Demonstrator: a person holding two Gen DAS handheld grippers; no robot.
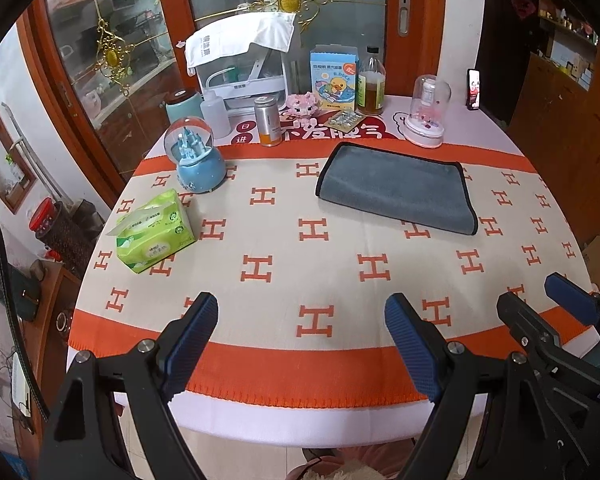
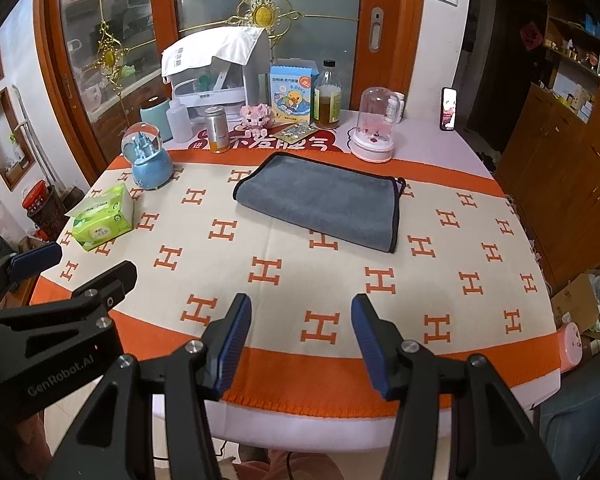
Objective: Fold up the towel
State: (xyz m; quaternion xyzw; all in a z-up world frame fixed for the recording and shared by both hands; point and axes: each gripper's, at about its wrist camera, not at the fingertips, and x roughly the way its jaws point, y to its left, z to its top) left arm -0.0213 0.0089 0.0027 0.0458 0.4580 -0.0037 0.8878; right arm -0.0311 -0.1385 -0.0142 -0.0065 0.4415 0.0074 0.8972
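Observation:
A grey towel (image 1: 398, 188) with a black hem lies folded flat on the far half of the table, to the right of centre; it also shows in the right wrist view (image 2: 320, 200). My left gripper (image 1: 300, 332) is open and empty, held over the table's near edge, well short of the towel. My right gripper (image 2: 300, 336) is open and empty too, over the near edge. The right gripper shows at the right edge of the left wrist view (image 1: 540, 300), and the left gripper at the left edge of the right wrist view (image 2: 72, 264).
The table wears an orange and cream cloth (image 1: 284, 248) with H marks. A green tissue pack (image 1: 154, 232) and a blue snow globe (image 1: 198, 160) stand at the left. Bottles, a duck box (image 1: 334, 80), a glass dome (image 1: 428, 112) and a white rack (image 1: 244, 68) line the far edge.

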